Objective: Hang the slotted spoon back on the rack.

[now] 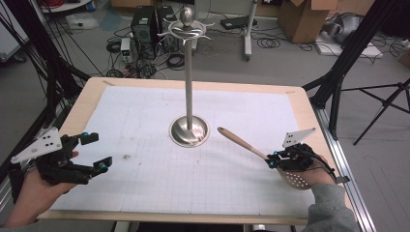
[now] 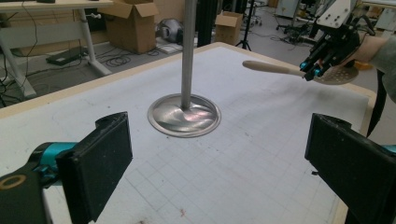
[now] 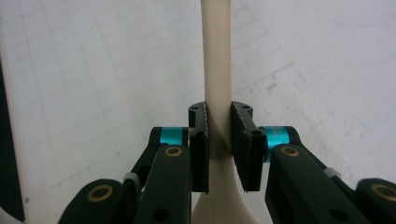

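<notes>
A wooden slotted spoon (image 1: 270,159) is held clear of the table's right side, clamped at the neck of its handle by the right gripper (image 3: 219,140); the left gripper (image 1: 92,152) is spread wide, unladen. The spoon is judged light, stiff and non-slippery. The gridded white mat (image 1: 145,183), the steel utensil stand (image 1: 189,130) and the cluttered lab floor (image 1: 290,58) are shown.

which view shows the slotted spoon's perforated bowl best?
High view: the slotted spoon shows whole, its holed bowl under the right tongs. The left gripper view shows it small and far off; the right gripper view shows just the clamped handle.
</notes>
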Demonstrator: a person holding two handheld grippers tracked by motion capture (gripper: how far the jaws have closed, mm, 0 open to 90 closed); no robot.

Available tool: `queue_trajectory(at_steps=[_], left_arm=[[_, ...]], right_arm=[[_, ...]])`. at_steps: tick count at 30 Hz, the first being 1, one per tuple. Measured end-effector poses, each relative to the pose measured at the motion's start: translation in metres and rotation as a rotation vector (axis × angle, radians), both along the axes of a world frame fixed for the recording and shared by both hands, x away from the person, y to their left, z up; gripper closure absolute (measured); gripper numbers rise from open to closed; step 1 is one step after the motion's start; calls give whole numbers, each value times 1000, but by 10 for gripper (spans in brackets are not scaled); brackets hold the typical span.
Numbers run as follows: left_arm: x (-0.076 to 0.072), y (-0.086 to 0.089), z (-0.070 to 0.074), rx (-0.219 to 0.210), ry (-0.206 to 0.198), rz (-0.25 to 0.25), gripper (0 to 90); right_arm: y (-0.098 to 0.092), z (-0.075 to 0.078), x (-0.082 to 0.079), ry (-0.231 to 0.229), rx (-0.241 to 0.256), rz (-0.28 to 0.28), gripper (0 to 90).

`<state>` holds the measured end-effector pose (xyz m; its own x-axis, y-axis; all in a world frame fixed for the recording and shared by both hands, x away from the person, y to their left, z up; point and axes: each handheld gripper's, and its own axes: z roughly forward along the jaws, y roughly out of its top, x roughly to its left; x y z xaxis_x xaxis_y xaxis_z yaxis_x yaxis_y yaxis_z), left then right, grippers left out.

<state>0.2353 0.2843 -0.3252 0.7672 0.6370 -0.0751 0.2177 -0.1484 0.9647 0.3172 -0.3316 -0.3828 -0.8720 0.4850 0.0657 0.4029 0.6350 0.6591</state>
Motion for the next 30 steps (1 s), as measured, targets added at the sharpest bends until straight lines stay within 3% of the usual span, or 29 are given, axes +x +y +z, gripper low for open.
queue_trajectory(at_steps=[5, 21, 30], left_arm=[[0, 1, 1, -2, -1, 0, 77], [-1, 2, 1, -5, 0, 4, 77], [-1, 2, 1, -9, 0, 3, 77]], right_arm=[[5, 19, -1, -21, 52, 8, 783], [5, 50, -2, -50, 167, -32, 782], [9, 73, -4, -80, 190, -43, 782]])
